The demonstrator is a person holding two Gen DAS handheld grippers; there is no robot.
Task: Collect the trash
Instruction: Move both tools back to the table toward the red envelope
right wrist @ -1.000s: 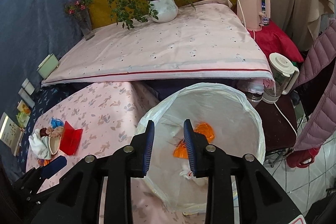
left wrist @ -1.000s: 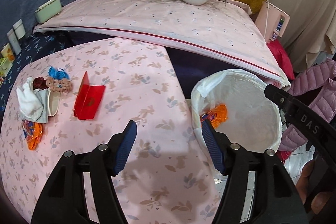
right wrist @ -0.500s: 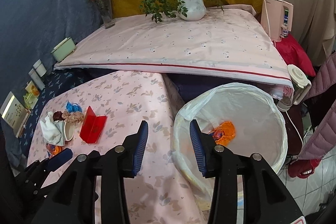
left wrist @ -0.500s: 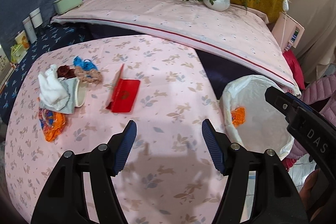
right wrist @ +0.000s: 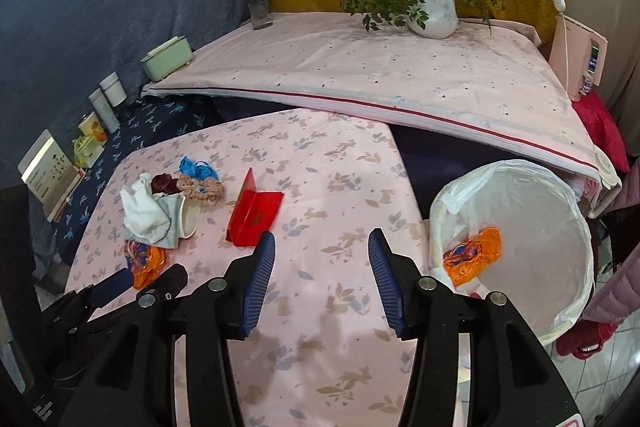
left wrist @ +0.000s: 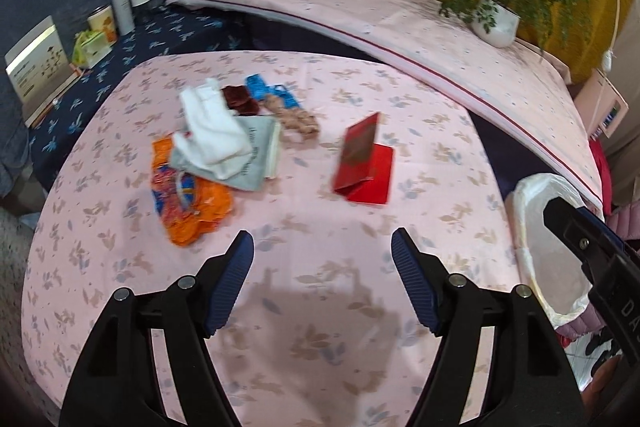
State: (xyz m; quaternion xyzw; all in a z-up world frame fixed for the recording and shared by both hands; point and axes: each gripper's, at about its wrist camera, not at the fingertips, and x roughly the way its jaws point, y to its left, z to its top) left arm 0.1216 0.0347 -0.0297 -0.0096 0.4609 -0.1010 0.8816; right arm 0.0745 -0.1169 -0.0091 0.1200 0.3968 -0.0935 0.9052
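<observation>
Going back for more trash: both grippers, left gripper (left wrist: 322, 249) and right gripper (right wrist: 321, 251), have just been opening, empty; next grab the orange wrapper (left wrist: 188, 201) on the tabletop (left wrist: 420, 187).

My view's left holds a crumpled orange wrapper (right wrist: 144, 259) on the pink floral tablecloth (right wrist: 320, 163); the white-lined bin (right wrist: 576, 227) sits right, containing another orange wrapper (right wrist: 476, 255).

Crumpled orange wrapper (left wrist: 188, 203) on tablecloth, another (right wrist: 474, 255) in white-lined bin (right wrist: 560, 187) (1 each)

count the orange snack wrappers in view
2: one orange wrapper inside the white-lined bin, another orange wrapper on the table beside the white cloth. More may be hidden.
</observation>
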